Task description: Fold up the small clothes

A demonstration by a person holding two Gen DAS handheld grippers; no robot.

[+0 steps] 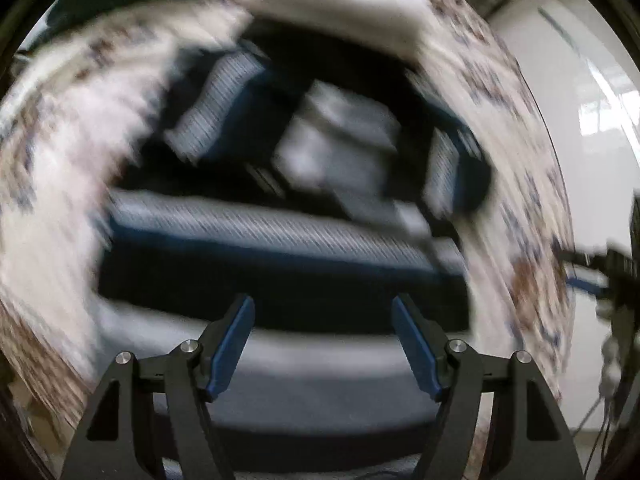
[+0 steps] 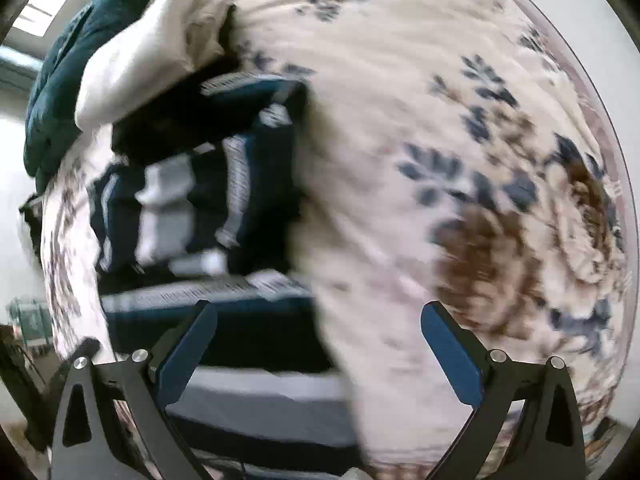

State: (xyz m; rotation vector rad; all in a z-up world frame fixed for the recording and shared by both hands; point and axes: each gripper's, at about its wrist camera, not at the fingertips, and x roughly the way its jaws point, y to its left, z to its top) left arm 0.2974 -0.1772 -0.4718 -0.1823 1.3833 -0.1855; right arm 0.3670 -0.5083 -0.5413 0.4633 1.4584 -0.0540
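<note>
- Garment [image 1: 280, 236]: navy and black, with grey-white striped bands.
- Cloth [image 2: 440, 140] underneath: cream, printed with blue leaves and brown blotches.
- Folded piece [image 2: 136, 60]: plain white.
- Bundle [image 2: 60, 80] behind it: dark teal.
- Pads [image 1: 232, 344]: blue, on black fingers.

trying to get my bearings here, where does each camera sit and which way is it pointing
Left wrist view: sits on the left gripper, looking along its open fingers down at the dark blue and grey striped garment on the floral cloth; only the gripper shows.
Right wrist view: sits on the right gripper, open, facing the floral cloth, with the garment left of centre; only the gripper shows.
Shared: both, motion-blurred, see the garment, the cloth and a white cloth piece beyond it.
</note>
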